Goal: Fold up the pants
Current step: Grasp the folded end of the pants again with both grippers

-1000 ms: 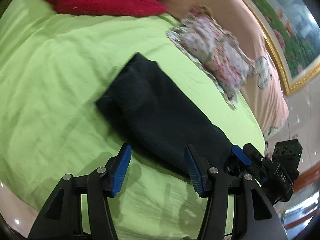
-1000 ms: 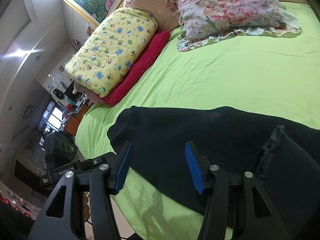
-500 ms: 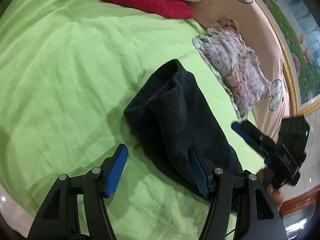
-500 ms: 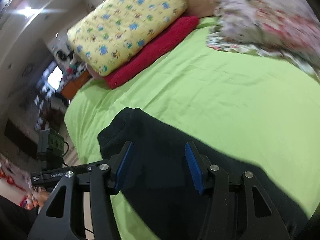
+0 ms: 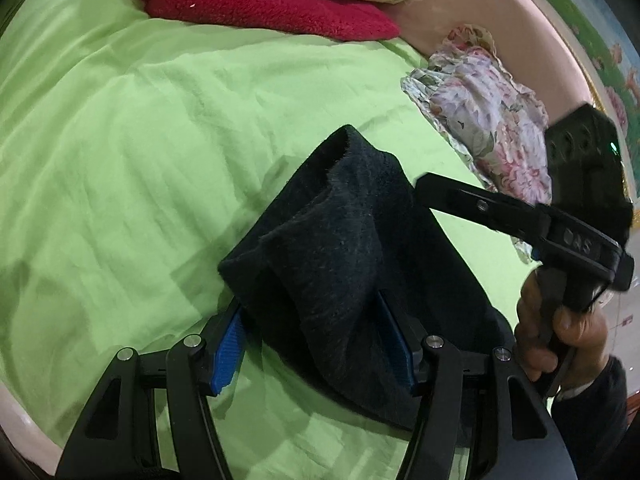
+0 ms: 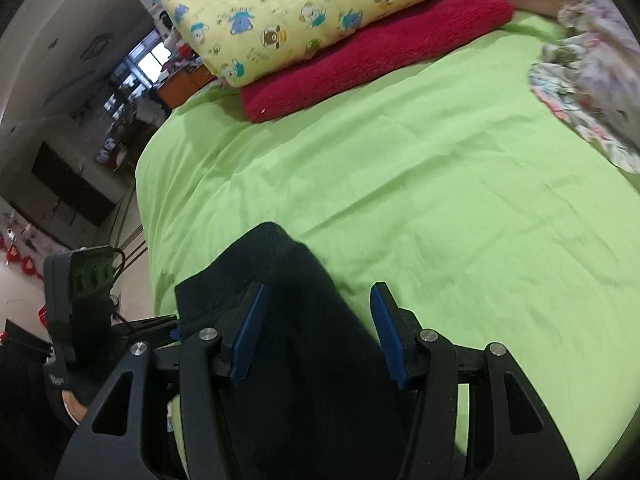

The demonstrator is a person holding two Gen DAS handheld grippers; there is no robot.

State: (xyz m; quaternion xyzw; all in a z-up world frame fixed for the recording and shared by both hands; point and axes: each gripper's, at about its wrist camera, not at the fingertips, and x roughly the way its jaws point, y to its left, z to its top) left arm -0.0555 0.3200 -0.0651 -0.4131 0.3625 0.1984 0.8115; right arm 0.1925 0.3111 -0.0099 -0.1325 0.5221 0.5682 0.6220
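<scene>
The black pants (image 5: pixel 344 256) lie bunched on the green bed sheet (image 5: pixel 140 128), their near end heaped up between my fingers. My left gripper (image 5: pixel 312 344) is open, its blue pads on either side of the heaped cloth. My right gripper (image 6: pixel 316 332) is open too, over the dark pants (image 6: pixel 304 360) in the right wrist view. The right gripper also shows in the left wrist view (image 5: pixel 520 216), held by a hand just right of the pants.
A red blanket (image 5: pixel 260 8) with a yellow patterned pillow (image 6: pixel 304 12) on it lies at the head of the bed. A floral pillow (image 5: pixel 488 120) lies at the right. The bed's pink edge (image 5: pixel 24 432) is near left.
Both grippers have moved in over the pants. The cloth, flat and long before, now stands bunched up between the left gripper's fingers. The right gripper has swung closer beside it.
</scene>
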